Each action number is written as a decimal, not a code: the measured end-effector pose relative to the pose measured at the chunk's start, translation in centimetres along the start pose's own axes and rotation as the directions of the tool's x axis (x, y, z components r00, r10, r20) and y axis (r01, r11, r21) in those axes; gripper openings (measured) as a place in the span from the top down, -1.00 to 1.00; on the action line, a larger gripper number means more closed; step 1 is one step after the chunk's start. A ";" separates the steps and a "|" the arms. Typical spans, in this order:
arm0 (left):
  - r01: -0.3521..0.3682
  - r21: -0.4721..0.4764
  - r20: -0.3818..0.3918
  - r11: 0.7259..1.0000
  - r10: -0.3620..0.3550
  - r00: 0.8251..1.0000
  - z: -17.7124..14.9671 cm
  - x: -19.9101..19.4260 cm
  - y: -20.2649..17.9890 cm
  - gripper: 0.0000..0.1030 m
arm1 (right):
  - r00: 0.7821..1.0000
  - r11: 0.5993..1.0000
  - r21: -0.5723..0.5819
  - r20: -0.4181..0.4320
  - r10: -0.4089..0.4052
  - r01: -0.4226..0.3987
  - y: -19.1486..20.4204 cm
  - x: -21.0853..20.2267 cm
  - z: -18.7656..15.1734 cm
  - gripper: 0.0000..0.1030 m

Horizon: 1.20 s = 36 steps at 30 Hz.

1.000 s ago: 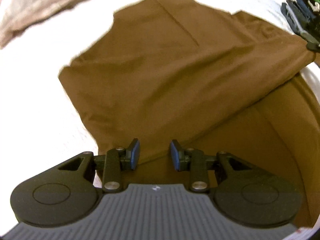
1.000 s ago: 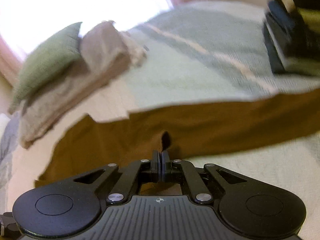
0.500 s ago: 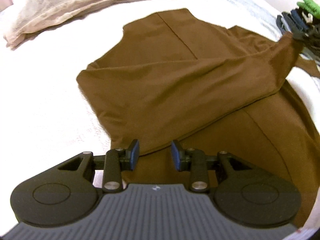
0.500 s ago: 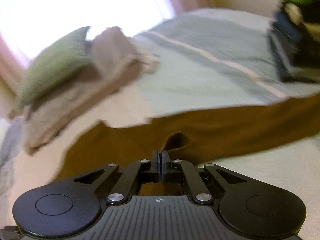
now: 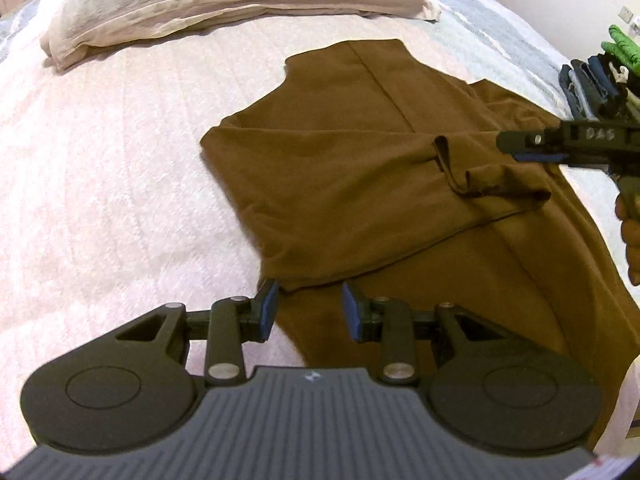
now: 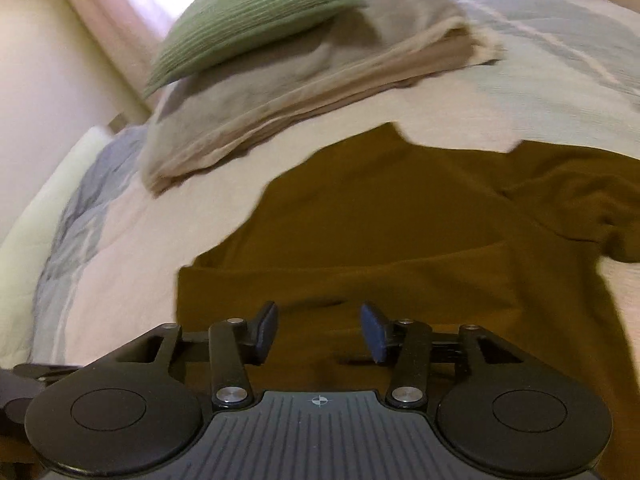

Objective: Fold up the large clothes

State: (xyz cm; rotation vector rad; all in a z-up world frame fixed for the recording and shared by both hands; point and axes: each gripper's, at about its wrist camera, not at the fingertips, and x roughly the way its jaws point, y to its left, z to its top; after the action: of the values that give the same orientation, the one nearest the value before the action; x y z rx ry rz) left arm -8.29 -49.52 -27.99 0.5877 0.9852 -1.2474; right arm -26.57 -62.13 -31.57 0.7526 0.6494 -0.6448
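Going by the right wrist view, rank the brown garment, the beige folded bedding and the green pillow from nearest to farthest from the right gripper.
1. Brown garment, directly under the right gripper.
2. Beige folded bedding, beyond it, upper left.
3. Green pillow, resting on the bedding, farthest back.

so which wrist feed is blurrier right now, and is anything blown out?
Right wrist: motion-smeared, green pillow and brown garment edges soft, window behind overexposed. Left wrist: sharper, garment seams crisp, bedspread washed pale, fisheye bending at edges.
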 end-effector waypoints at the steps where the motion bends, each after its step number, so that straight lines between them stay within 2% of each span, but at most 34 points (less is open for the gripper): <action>1: 0.007 0.000 0.005 1.000 -0.007 1.000 0.1 0.2 -0.2 0.43 | 1.000 0.999 0.031 -0.010 -0.019 0.019 -0.9 0.4 -0.1 0.15; 5: 0.031 0.009 0.014 0.999 -0.031 0.999 0.4 0.7 -1.0 0.43 | 0.988 0.988 0.124 -0.135 -0.077 0.094 -4.2 2.8 -1.0 0.15; 10: 0.055 0.037 0.022 0.998 -0.056 0.998 0.9 0.3 -2.4 0.42 | 0.983 0.990 0.084 -0.153 -0.097 0.111 -3.2 1.9 -1.4 0.15; 16: 0.084 0.085 0.052 0.993 -0.089 0.995 2.4 -1.0 -4.2 0.40 | 0.991 0.986 0.127 -0.089 -0.100 0.111 -2.8 0.0 -0.4 0.15; 20: 0.107 0.156 0.079 0.982 -0.120 0.990 3.6 -0.8 -5.9 0.40 | 0.987 0.977 0.133 -0.025 -0.162 0.164 -2.9 -0.8 -0.3 0.15; 24: 0.132 0.260 0.082 0.957 -0.158 0.984 4.3 0.6 -8.0 0.40 | 0.977 0.956 0.202 -0.023 -0.210 0.210 -4.2 -1.8 -1.4 0.13; 27: 0.162 0.301 0.083 0.940 -0.195 0.977 5.1 2.2 -9.8 0.40 | 0.985 0.959 0.231 -0.002 -0.170 0.166 -5.7 -2.9 -2.1 0.12; 30: 0.159 0.326 0.083 0.932 -0.196 0.977 5.8 3.9 -11.5 0.40 | 0.992 0.955 0.273 0.000 -0.123 0.119 -7.6 -2.3 -2.4 0.12; 32: 0.148 0.327 0.078 0.933 -0.182 0.980 6.1 4.9 -12.3 0.40 | 0.998 0.947 0.318 -0.008 -0.056 0.056 -9.0 -1.7 -2.6 0.13; 33: 0.138 0.327 0.076 0.935 -0.172 0.982 6.2 5.3 -12.7 0.40 | 1.000 0.948 0.317 -0.007 -0.030 0.031 -9.4 -1.6 -2.7 0.17; 34: 0.123 0.320 0.072 0.939 -0.153 0.986 6.2 5.9 -13.2 0.40 | 1.000 0.951 0.309 -0.010 -0.013 0.015 -9.6 -1.5 -2.6 0.48; 36: 0.098 0.297 0.059 0.950 -0.121 0.991 6.1 6.6 -14.0 0.40 | 0.999 0.951 0.310 -0.030 0.013 -0.003 -10.4 -1.7 -2.4 0.88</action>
State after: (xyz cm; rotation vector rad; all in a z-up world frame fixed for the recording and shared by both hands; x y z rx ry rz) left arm -19.85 -61.43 -28.80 0.7168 0.7809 -1.5199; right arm -35.79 -65.61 -35.90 1.0586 0.5799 -0.7384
